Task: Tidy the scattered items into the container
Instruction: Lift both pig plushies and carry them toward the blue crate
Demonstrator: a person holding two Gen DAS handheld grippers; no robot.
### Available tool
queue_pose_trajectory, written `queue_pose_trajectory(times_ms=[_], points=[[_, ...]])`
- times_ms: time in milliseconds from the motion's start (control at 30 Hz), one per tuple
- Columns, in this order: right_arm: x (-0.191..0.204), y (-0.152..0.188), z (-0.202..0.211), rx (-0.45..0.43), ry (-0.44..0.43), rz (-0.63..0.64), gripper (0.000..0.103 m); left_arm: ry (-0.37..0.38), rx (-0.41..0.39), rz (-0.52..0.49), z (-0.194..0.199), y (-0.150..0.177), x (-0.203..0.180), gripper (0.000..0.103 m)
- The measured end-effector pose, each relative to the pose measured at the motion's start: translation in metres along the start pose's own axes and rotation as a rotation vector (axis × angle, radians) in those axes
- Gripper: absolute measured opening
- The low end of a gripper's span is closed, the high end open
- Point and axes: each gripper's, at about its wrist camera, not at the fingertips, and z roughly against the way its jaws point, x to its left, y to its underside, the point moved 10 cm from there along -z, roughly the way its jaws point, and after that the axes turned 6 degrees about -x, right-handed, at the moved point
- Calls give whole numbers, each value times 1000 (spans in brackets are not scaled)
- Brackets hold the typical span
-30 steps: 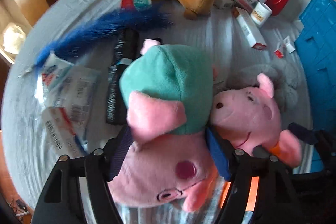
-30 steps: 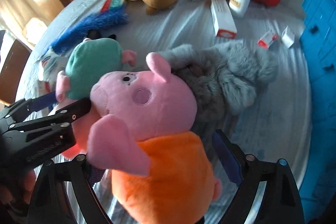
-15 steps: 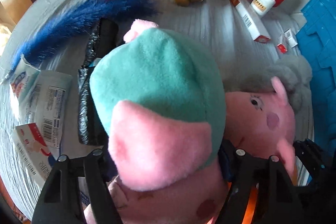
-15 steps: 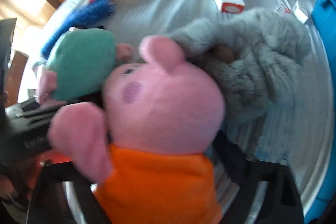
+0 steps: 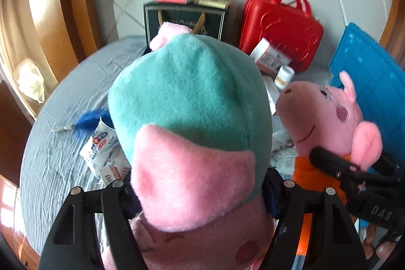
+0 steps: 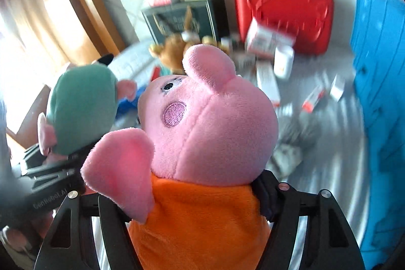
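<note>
Between toys and blue crate (image 6: 379, 82): grey fur (image 6: 291, 146), boxes; left gripper (image 5: 200, 190) clamps green-bodied pig (image 5: 189, 103), right gripper (image 6: 174, 196) closing on orange-bodied pig (image 6: 202, 219).

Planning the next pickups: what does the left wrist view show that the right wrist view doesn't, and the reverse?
Left wrist only: the white packets lying on the sheet.
Right wrist only: the brown plush and the small red-and-white box.
Both: the green-dressed pig plush, the orange-dressed pig plush, the red case, the dark box beside it and the blue crate.
</note>
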Motion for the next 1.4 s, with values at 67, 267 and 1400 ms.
queue_pose_trajectory(times_ms=[67, 267, 1400], points=[[3, -11, 24, -49, 1, 21, 71, -2, -37, -7, 20, -7, -7, 71], [-3, -40, 94, -183, 0, 47, 71, 4, -160, -40, 82, -27, -35, 72], [-298, -54, 477, -680, 456, -59, 72, 337, -392, -259, 230, -66, -485, 72]])
